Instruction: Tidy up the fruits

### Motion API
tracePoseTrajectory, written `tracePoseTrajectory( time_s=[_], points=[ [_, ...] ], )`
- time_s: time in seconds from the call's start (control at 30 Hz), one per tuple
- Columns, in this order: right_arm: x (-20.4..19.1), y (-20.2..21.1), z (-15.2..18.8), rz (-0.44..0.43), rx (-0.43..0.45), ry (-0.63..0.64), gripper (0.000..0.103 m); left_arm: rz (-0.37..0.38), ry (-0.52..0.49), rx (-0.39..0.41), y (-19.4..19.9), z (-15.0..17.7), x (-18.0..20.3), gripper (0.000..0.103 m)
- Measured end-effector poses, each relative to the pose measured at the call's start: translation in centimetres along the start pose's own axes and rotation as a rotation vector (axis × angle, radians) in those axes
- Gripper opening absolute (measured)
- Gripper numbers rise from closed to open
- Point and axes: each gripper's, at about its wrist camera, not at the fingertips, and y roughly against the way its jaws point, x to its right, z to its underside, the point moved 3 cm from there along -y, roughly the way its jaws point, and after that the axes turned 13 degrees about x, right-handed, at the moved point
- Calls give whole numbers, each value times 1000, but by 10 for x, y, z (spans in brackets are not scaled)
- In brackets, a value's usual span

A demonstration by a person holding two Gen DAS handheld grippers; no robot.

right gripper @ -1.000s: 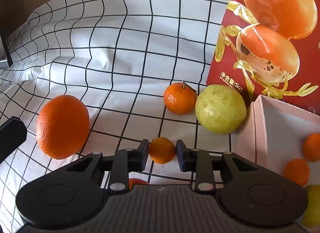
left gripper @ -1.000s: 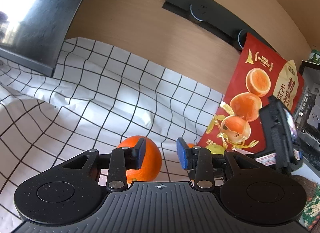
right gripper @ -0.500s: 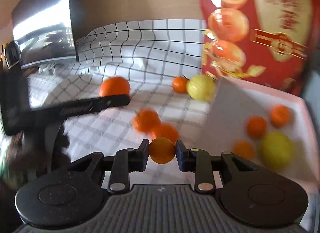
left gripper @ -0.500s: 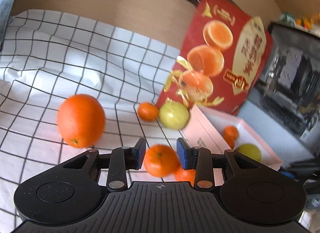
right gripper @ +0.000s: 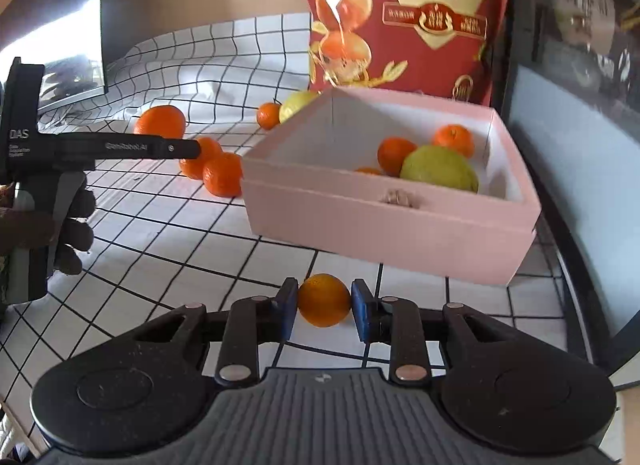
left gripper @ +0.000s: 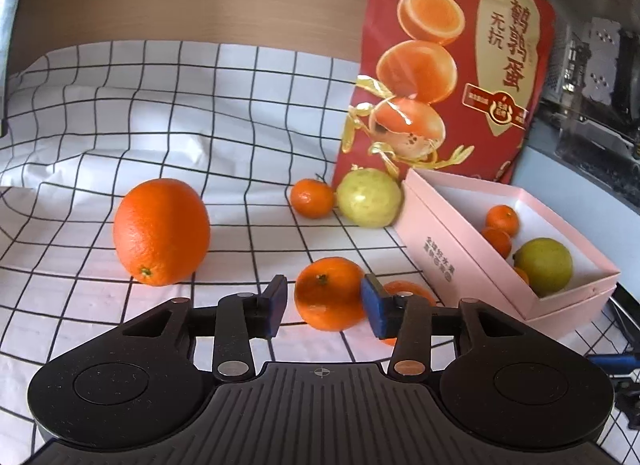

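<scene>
While the right gripper pinches a small mandarin across its middle, low in the frame just before the pink box, the left gripper is opening its jaws around a tangerine on the checked cloth, pads apparently clear. Such fruit is probably light, roundish and soft-skinned: best held at the widest part, gently, lest it bruise or roll.

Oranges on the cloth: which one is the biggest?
The big orange standing alone at the left. It dwarfs the small mandarins: one beside the green fruit and one between the left gripper's opening jaws.
</scene>
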Motion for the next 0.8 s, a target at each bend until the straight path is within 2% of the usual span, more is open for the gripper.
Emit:
tracePoseTrajectory(
  time_s=[0.1,0.2,0.27,0.4,0.53,0.67,0.8],
  points=[
    [-3,-3,4,11,15,7,31,-24,-1,18,1,-1,-3,51],
    [-6,-5,8,4,17,0,54,-50,9,33,3,-3,-8,52],
    [-6,-4,8,14,22,3,55,-48,19,32,3,-4,-10,52],
    [-1,0,7,5,48,-28,64,30,35,-20,-5,1,-3,51],
    [5,-1,8,5,48,-69,65,21,-13,-17,-8,3,4,55],
    [6,1,8,9,62,-78,68,36,55,-32,-11,4,-6,58],
    [4,1,8,10,62,-58,70,55,77,-33,-12,4,-8,55]
  ],
)
